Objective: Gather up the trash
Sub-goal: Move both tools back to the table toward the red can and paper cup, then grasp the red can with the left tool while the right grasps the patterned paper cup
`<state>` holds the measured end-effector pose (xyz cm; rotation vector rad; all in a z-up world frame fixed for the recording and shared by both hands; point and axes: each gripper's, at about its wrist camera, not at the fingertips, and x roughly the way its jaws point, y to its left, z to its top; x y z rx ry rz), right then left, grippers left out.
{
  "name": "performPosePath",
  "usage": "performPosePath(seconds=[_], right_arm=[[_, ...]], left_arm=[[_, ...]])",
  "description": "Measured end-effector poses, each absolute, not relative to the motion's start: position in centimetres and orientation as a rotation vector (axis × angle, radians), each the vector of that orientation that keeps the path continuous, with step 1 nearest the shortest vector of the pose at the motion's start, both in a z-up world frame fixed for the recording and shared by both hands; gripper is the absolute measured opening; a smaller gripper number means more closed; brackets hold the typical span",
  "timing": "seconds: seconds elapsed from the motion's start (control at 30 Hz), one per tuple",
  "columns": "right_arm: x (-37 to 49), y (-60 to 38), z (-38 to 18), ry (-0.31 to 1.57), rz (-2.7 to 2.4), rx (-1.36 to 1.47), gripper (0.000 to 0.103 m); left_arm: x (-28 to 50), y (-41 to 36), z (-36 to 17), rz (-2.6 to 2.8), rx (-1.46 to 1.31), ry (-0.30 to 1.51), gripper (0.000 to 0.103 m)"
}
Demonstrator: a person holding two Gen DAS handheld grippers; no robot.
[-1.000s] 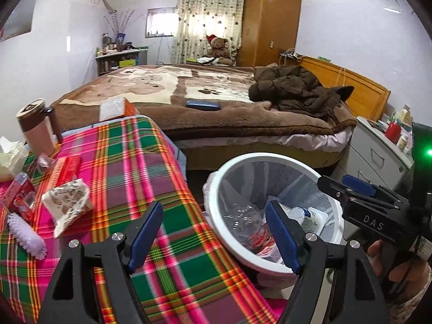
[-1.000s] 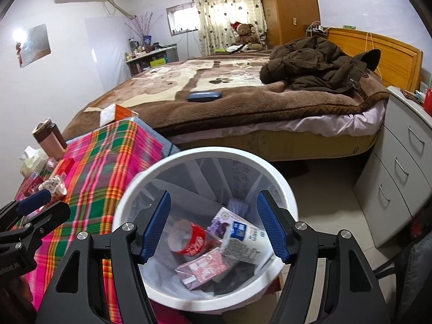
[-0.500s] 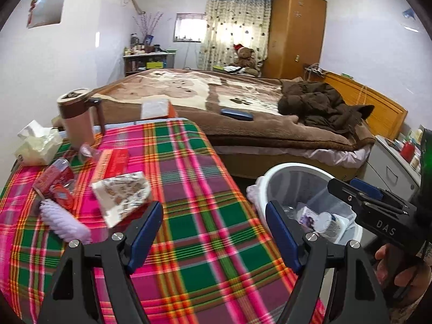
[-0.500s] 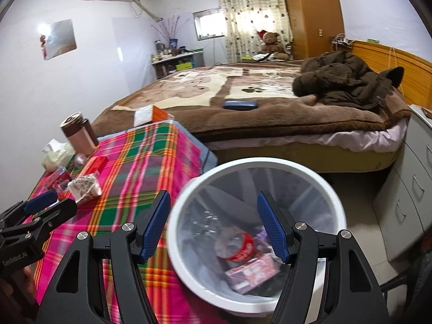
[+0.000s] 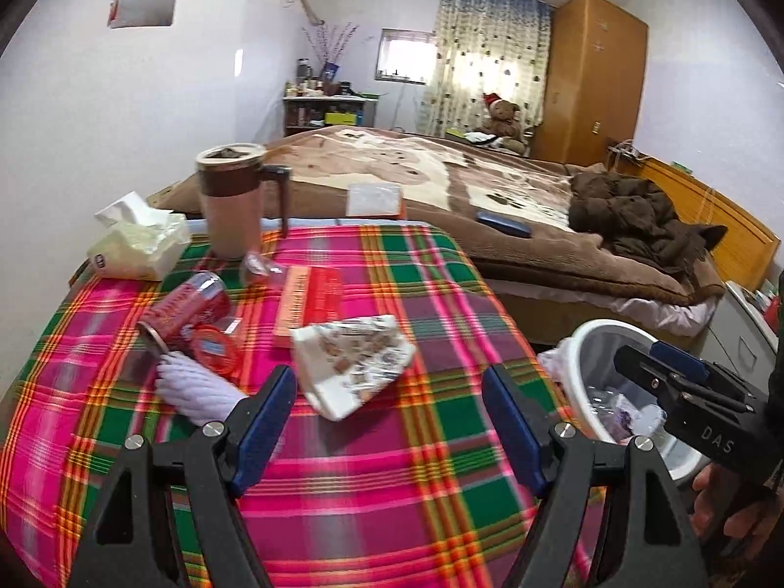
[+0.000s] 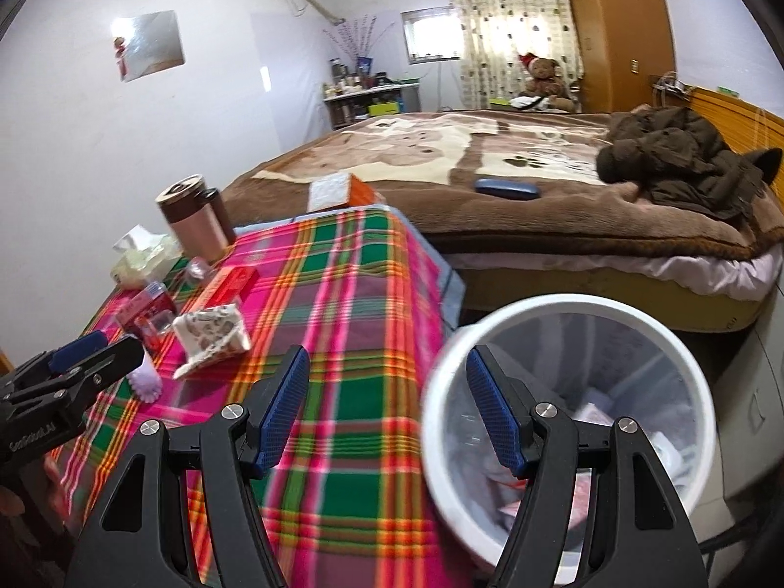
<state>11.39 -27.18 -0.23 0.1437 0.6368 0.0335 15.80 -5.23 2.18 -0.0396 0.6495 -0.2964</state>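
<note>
On the plaid tablecloth [image 5: 382, 465] lie a crumpled patterned wrapper [image 5: 350, 367] [image 6: 213, 333], a red can on its side [image 5: 188, 306], a red round lid [image 5: 213, 348], a flat red box [image 5: 308, 301] and a lilac ribbed thing [image 5: 196, 387]. My left gripper [image 5: 389, 416] hovers open and empty just short of the wrapper. My right gripper [image 6: 387, 397] is open and empty over the table's edge, beside the white bin [image 6: 568, 421] [image 5: 622, 382] that holds trash.
A brown lidded mug [image 5: 235, 201] and a tissue pack [image 5: 139, 242] stand at the table's far left. Behind lies a bed [image 5: 490, 196] with a dark jacket [image 5: 637, 215] and a blue case [image 5: 504, 224]. Grey drawers [image 6: 764, 421] flank the bin.
Both grippers swung left from over the bin toward the table. The wrapper and can now sit ahead of the left gripper, and the bin slid to the right in both views.
</note>
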Motion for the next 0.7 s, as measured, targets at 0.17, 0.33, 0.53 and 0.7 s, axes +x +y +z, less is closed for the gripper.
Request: performPosePath(seconds=[0.17, 0.33, 0.53, 0.7], right_arm=[[12.7, -25.2, -0.8, 0.672, 0.077, 0.147, 0.068], [14.2, -23.4, -1.8, 0.719, 0.11, 0.157, 0.068], [15.8, -21.3, -2.6, 0.764, 0.146, 0.163, 0.068], [17.0, -19.9, -3.3, 0.804, 0.176, 0.193, 0.068]], left_arm=[[16.9, -2.7, 2.0, -0.249, -0.053, 0.653, 0.08], [18.1, -0.5, 1.7, -0.204, -0.053, 0.658, 0.08], [20.2, 2.5, 1.1, -0.159, -0.063, 0.671, 0.08], [21.8, 4.8, 0.6, -0.146, -0.092, 0.693, 0.08]])
